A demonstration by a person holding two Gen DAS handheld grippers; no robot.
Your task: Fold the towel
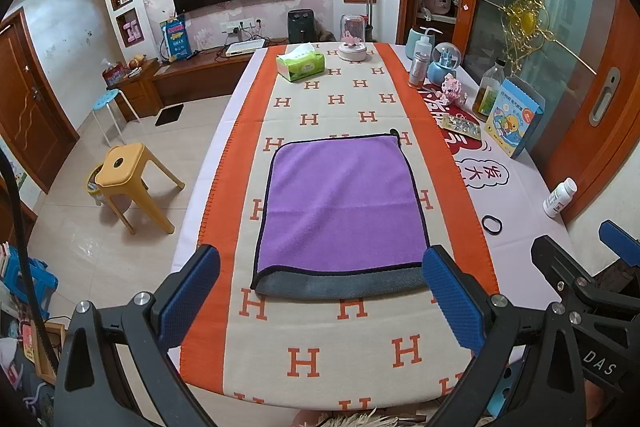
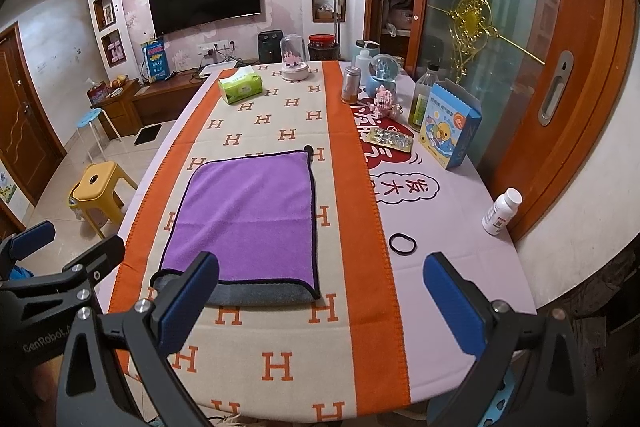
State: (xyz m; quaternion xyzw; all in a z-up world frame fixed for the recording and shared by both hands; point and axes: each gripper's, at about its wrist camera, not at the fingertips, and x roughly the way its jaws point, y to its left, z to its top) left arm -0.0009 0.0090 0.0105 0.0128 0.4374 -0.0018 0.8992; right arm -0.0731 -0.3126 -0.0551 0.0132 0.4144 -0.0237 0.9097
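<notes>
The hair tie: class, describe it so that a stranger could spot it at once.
Start at the table's orange-bordered H-patterned cloth. Look right of the purple towel, past the orange border, onto the pale cloth. The hair tie is a thin black ring lying flat, alone.

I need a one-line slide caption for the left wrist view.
Open left tool hovers before a purple towel, folded once, on the H-patterned blanket.

Both my feeds look evenly lit by soft indoor light, fairly bright, everything sharp. Faint shadows under the yellow stool [image 1: 132, 179]; glare on the floor tiles [image 1: 86, 247] left of my jaws. Heavy fisheye bending, black corners.
</notes>
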